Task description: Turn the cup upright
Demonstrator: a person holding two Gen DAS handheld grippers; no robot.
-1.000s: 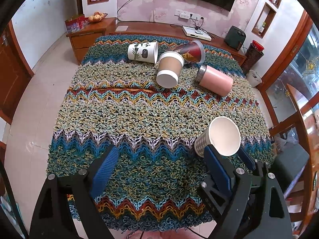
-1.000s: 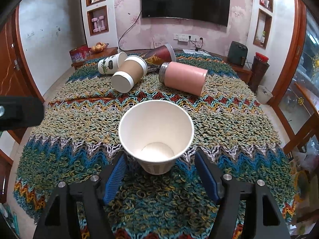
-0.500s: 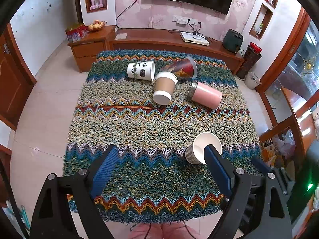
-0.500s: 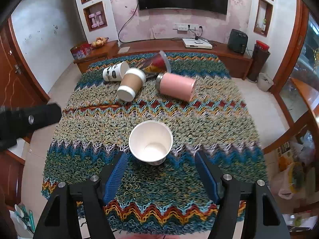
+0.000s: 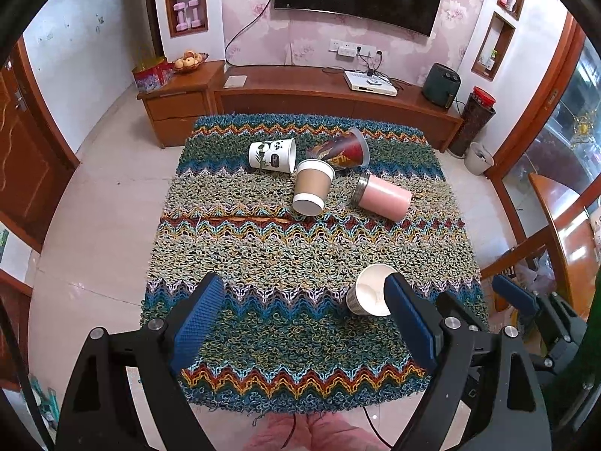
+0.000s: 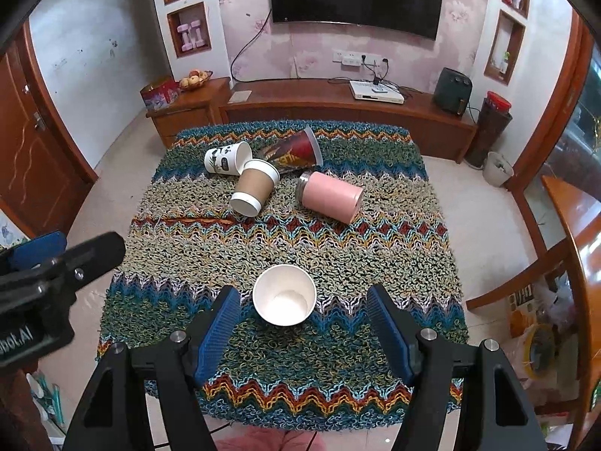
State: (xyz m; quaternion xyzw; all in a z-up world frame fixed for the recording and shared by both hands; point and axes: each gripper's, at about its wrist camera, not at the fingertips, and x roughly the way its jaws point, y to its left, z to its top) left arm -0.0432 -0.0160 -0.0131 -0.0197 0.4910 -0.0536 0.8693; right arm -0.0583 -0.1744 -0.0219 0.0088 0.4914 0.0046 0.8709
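1. We see the white paper cup [image 6: 284,295] standing upright, mouth up, on the near part of the surface [image 6: 263,248], which is covered by a zigzag knitted cloth [image 6: 338,263]
2. Our right tongs [image 6: 302,332] are spread wide and hold nothing; the cup stands just beyond the tips, between the two blue pads, touching neither
3. Our left tongs [image 5: 304,323] are equally wide apart and empty; in the left wrist view the cup [image 5: 366,295] shows just beside the right-hand pad [image 5: 409,323]
4. At the far end four vessels lie on their sides: a panda-print cup [image 6: 227,158], a brown sleeved cup [image 6: 255,188], a red tumbler [image 6: 296,150] and a pink canister [image 6: 330,197]
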